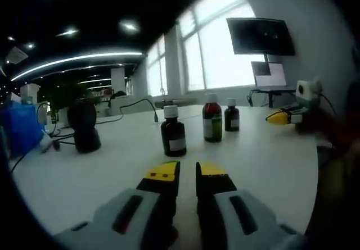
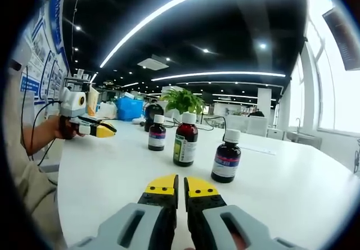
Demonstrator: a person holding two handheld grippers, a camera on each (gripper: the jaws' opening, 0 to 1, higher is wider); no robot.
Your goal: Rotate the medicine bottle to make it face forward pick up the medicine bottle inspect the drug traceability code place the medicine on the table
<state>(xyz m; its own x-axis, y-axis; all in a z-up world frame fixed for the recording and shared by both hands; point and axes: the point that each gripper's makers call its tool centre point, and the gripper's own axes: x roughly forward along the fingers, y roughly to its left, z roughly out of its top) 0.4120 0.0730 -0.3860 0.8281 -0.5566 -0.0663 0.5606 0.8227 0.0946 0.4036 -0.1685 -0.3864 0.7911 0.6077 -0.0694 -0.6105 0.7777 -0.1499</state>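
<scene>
On the white table we see three medicine bottles standing close together, ahead of both grippers. Our left gripper and right gripper are nearly closed and empty. Reaching between neighbours, we could topple one.

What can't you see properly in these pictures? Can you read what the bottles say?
- Label words on the three medicine bottles: too small and blurred in both views, so no traceability code can be read.
- Backs of the bottles: turned away from each camera.
- Wall posters in the right gripper view: cut by the edge, text unreadable.
- Monitor in the left gripper view: dark against bright windows.
</scene>
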